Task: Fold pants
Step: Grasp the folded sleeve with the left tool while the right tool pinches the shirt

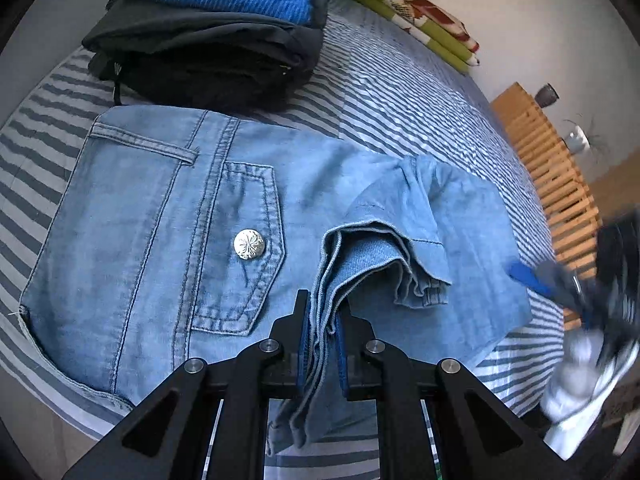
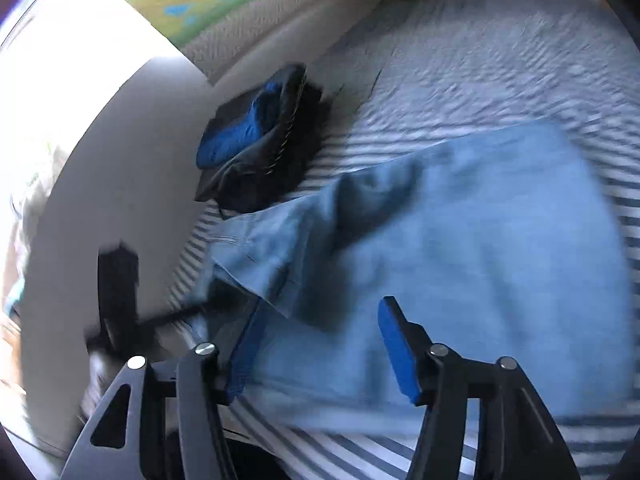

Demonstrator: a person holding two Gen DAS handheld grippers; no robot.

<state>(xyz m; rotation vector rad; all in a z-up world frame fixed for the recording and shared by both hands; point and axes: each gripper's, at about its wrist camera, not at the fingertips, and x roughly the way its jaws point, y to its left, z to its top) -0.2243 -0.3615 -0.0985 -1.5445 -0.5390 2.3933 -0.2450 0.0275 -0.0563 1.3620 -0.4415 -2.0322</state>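
Light blue denim pants [image 1: 168, 216] lie on the striped bedsheet [image 1: 400, 92], back side up: a back pocket flap with a silver button [image 1: 249, 244] faces the left wrist camera, waistband toward the left of that view. The leg end is folded back over the seat area, with stacked hem edges bunched near the middle of the frame.

Left gripper [image 1: 322, 320]: clenched on the layered hem edges of the pants; several fabric layers run between the blue pads and hang down below them.

Right gripper [image 2: 320, 344]: released, jaws well apart, nothing between the pads. It hovers over the pants near the sheet's edge; the right wrist view is motion-blurred. In the left wrist view it shows as a blurred dark shape with a blue pad at the right edge, beside a white sleeve [image 1: 576, 376].

A stack of folded dark clothes [image 1: 208, 44], a blue garment on top, sits on the sheet just beyond the waistband. A folded green patterned blanket [image 1: 408, 8] lies at the far edge of the bed.
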